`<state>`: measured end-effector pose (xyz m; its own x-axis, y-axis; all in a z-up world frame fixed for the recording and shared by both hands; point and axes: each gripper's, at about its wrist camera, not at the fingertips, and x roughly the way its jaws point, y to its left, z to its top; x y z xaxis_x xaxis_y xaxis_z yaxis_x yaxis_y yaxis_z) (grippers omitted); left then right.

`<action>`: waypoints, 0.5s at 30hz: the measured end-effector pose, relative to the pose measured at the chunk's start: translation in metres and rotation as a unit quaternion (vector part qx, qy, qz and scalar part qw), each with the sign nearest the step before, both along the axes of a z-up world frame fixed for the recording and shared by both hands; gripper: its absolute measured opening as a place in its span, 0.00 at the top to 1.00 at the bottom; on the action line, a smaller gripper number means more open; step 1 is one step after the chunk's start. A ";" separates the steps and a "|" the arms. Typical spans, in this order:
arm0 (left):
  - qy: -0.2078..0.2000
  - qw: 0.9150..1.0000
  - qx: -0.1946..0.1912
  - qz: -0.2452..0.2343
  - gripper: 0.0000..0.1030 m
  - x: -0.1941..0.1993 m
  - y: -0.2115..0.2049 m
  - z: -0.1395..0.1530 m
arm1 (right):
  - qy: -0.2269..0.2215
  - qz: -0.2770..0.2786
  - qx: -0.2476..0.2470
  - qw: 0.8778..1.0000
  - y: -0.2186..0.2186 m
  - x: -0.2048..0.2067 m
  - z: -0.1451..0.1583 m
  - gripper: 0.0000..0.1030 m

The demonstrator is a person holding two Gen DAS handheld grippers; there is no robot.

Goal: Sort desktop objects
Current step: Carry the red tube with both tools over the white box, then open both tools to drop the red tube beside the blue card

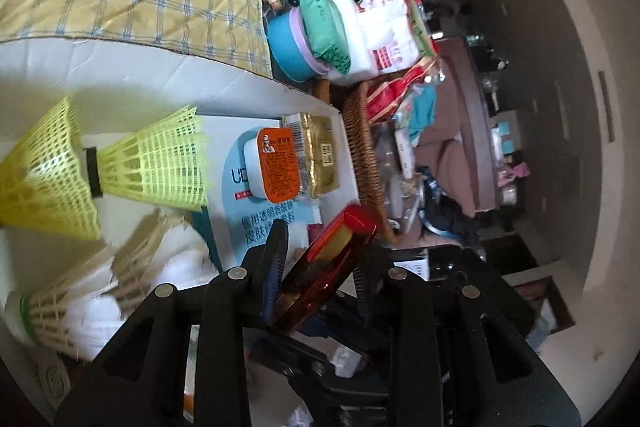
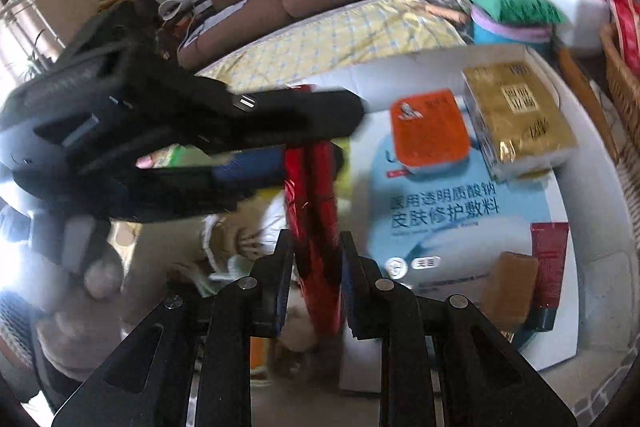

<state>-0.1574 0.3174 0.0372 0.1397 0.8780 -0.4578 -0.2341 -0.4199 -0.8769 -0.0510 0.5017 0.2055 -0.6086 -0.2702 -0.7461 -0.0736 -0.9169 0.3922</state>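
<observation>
Step in hand, as judged: one red box is being carried over the open white box, both claws sharing it.

Left wrist view: the left claw (image 1: 320, 267) is clamped on the red box (image 1: 324, 267), which tilts up toward 1 o'clock, its red end past the fingertips. At 10 o'clock lie two yellow shuttlecocks (image 1: 148, 159); at 12 o'clock an orange-lidded tub (image 1: 278, 163) and a gold packet (image 1: 320, 155).

Right wrist view: the right claw (image 2: 316, 267) is closed on the same red box (image 2: 314, 227), which runs toward 12 o'clock, where the left claw crosses from 9 o'clock.

Next move, as judged: choose a free spot in the white box (image 2: 440, 67), lower, then release one claw first.
</observation>
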 end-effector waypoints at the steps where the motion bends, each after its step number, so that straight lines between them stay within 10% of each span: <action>1: 0.000 1.000 -0.004 0.004 0.72 -0.001 0.002 -0.002 | -0.002 0.001 0.001 1.000 0.001 0.000 -0.002 0.78; 15: 0.059 0.997 -0.038 0.030 0.55 -0.006 -0.050 0.035 | -0.001 -0.035 0.036 0.999 0.002 0.008 0.018 0.60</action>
<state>-0.1638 0.2674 0.0727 0.0292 0.8458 -0.5327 -0.3053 -0.4999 -0.8105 -0.0426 0.5032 0.2230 -0.6230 -0.1724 -0.7630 -0.1400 -0.9351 0.3256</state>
